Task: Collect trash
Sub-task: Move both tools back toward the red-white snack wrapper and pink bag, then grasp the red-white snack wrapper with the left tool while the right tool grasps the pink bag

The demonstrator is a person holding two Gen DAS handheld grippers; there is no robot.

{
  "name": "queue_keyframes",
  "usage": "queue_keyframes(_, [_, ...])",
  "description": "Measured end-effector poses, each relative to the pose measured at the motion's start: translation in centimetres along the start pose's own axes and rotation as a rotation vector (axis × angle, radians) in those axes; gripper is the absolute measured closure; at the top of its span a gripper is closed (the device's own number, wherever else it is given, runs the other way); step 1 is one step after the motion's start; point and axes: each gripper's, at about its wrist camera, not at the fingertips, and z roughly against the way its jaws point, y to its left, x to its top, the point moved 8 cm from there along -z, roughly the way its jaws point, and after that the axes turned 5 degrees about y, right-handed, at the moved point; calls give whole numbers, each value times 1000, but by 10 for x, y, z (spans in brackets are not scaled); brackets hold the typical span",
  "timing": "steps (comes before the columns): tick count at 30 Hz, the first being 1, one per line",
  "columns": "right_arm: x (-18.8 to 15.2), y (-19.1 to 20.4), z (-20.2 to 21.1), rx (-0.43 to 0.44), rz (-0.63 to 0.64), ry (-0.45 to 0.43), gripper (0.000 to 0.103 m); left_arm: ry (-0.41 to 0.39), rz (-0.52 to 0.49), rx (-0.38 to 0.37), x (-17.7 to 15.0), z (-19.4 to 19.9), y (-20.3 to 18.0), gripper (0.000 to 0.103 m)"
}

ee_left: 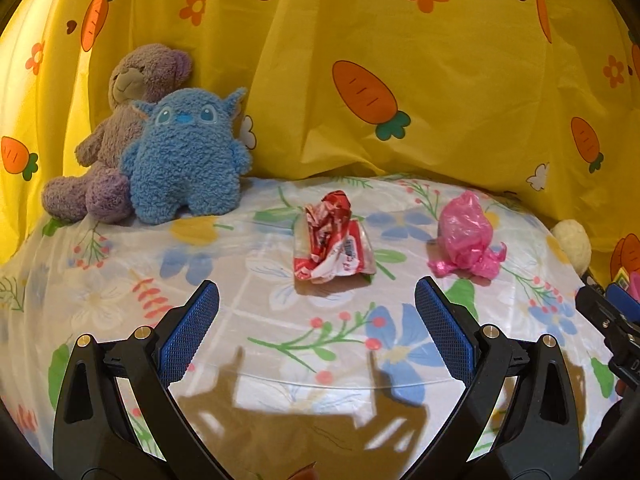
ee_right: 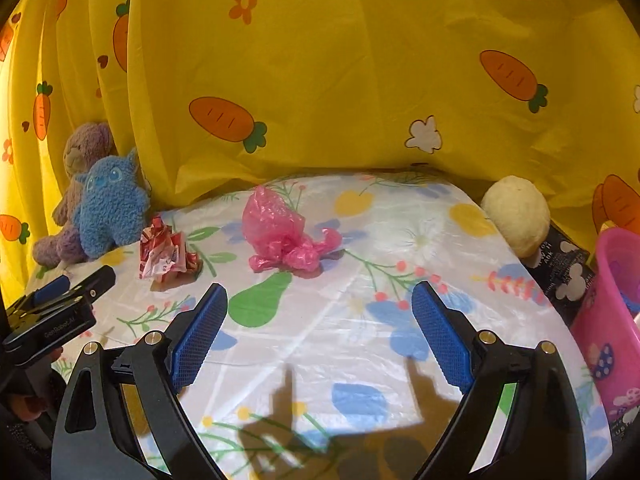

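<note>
A crumpled red and white wrapper (ee_left: 330,238) lies on the floral tablecloth (ee_left: 248,300), just beyond my open, empty left gripper (ee_left: 316,300). A crumpled pink plastic bag (ee_left: 466,238) lies to its right. In the right wrist view the pink bag (ee_right: 280,236) lies ahead and left of my open, empty right gripper (ee_right: 320,300), and the wrapper (ee_right: 164,254) sits farther left. A pink bin (ee_right: 612,320) stands at the table's right edge.
A purple teddy bear (ee_left: 120,120) and a blue plush (ee_left: 186,160) sit at the back left against the yellow carrot-print curtain (ee_left: 400,40). A cream plush ball (ee_right: 516,216) and a black box (ee_right: 568,276) are at the back right.
</note>
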Motion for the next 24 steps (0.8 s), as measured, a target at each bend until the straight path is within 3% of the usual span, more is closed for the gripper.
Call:
queue_keyframes(13, [31,35,-86,-8,22,66,15,87,-19,-34,29,-82,0,7])
queue_keyframes(24, [38,41,-136,-35,32,130,34,213,22,-79,17,-127,1,30])
